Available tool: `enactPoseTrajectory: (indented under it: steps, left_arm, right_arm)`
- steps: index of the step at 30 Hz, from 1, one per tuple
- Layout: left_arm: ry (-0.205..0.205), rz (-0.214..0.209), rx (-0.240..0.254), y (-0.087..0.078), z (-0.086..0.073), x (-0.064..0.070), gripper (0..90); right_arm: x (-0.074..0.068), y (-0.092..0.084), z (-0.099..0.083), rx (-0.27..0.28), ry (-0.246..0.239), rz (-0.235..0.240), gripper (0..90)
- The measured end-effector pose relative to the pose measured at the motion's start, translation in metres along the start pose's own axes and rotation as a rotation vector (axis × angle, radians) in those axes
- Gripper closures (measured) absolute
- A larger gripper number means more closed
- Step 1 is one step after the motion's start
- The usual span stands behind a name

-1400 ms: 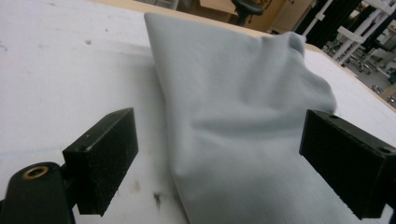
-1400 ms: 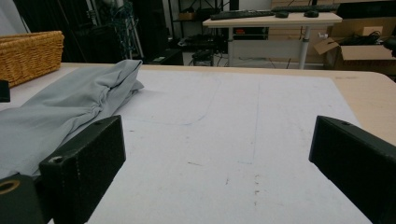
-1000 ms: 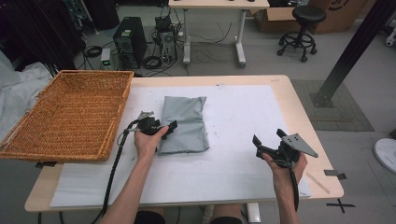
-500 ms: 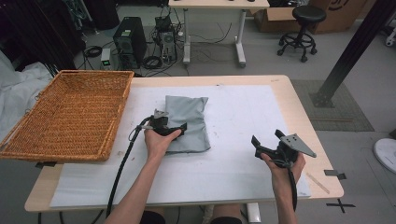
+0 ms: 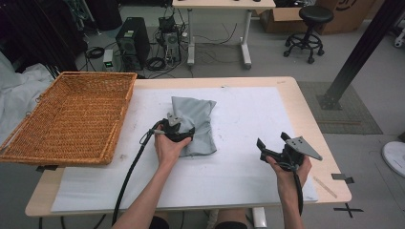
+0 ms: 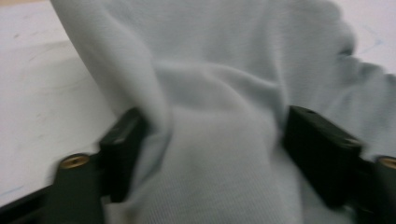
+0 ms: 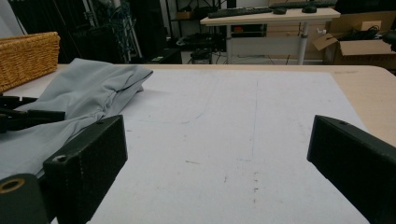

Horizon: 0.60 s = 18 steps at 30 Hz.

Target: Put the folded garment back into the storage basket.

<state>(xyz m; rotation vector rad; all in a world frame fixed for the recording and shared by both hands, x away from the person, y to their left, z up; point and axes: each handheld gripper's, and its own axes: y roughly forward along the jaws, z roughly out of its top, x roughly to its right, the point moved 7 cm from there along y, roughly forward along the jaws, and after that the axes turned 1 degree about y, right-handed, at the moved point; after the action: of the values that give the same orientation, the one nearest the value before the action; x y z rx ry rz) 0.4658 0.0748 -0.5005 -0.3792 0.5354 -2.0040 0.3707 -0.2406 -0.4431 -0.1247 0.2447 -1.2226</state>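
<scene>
Left gripper (image 5: 180,130) bites the grey cloth (image 5: 193,121) (wicker basket (image 5: 71,117) alongside).

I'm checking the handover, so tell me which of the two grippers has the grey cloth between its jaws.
The left gripper: its jaws, which have just been closing, straddle a bunched fold of the grey cloth. The right gripper hangs open over bare white table cover.

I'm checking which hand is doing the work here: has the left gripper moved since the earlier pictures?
Yes. The left gripper has slid rightward, away from the wicker basket, onto the grey cloth; its jaws have just been closing, with a fold between them.
</scene>
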Motion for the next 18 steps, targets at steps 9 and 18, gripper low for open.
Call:
enactPoseTrajectory:
  steps: [9, 18]
  left_arm:
    - [-0.026, -0.013, 0.022, -0.0003, 0.001, -0.0005, 61.5]
    - [-0.018, -0.037, 0.043, -0.0031, 0.0028, -0.0017, 73.9]
  right_arm:
    - [-0.0005, -0.0018, 0.0013, 0.0, -0.002, -0.004, 5.4]
    - [-0.001, -0.0036, -0.0002, -0.007, 0.0, -0.007, 5.8]
